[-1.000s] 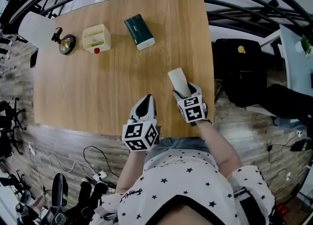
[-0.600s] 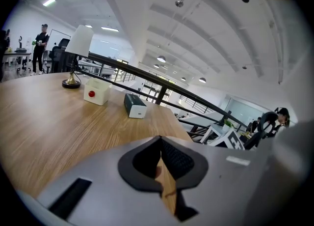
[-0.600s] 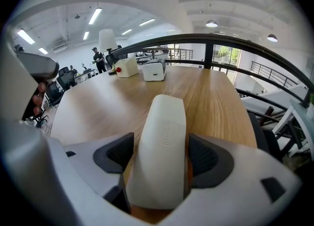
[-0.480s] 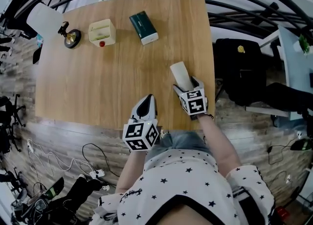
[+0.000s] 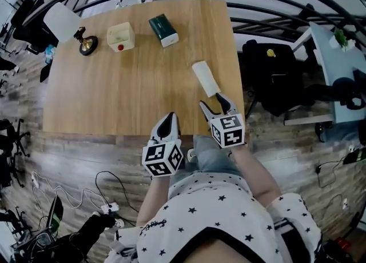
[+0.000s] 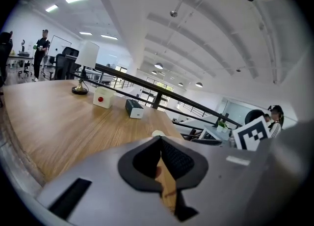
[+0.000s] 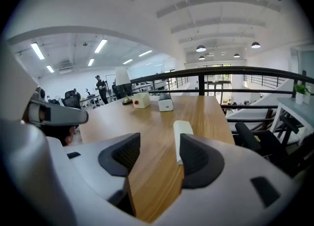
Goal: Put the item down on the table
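Now apart from the cream item [image 5: 206,78], right gripper [image 5: 214,104] jaws fairly wide and closing on nothing, left gripper [image 5: 170,119] clenched and empty over table [image 5: 114,102] near edge, item flat by table's right edge, held a second ago, since released, right gripper drawn back.

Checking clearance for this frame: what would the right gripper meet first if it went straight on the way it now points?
Probably the cream item, lying flat on the table just ahead of the right gripper. Its jaws are closing with nothing between them. It might pass just above the item, since height is hard to judge.
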Tool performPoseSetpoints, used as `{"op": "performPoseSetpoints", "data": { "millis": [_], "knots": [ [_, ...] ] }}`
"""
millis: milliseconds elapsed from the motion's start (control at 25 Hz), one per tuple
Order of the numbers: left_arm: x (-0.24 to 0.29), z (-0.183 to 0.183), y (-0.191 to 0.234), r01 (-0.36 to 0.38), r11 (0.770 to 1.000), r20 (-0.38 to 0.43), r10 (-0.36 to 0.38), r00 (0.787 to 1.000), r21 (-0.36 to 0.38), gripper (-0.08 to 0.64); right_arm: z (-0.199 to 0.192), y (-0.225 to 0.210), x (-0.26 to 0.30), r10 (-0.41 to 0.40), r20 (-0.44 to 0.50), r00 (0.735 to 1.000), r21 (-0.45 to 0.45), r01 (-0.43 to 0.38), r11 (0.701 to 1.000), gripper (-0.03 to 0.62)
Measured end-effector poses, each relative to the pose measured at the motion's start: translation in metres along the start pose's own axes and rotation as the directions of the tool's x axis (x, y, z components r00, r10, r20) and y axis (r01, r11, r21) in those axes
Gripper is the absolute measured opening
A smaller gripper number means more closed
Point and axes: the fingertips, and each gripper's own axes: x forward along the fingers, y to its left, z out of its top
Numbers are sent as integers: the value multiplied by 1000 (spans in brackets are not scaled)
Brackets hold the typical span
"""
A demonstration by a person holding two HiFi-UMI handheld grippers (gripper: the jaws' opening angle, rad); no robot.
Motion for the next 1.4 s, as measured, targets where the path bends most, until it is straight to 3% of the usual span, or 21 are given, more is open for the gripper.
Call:
{"op": "performPoseSetpoints", "data": {
  "millis": [280, 360, 600, 880, 1400],
  "knots": [
    [-44, -13, -27, 2, 1000, 48, -2, 999, 4, 12, 18, 31, -85, 23, 131, 991, -23, -21, 1000, 12],
    [-53, -14, -35, 2, 1000, 63, -2, 998, 11, 12, 20, 34, -103, 28, 162, 986, -30, -24, 999, -5],
    [-82, -23, -64, -16, 1000, 101, 15, 995, 5, 12, 12, 42, -160, 77, 202, 976, -37, -71, 997, -5],
    [-122, -46, -120, -48, 999, 128, 46, 991, 10, 12, -3, 41, -241, 118, 232, 965, -111, -94, 989, -6],
    [-200, -110, -199, -32, 997, 127, 24, 992, 64, 12, -59, 46, -344, 126, 282, 951, -71, -110, 991, -6]
  ]
}}
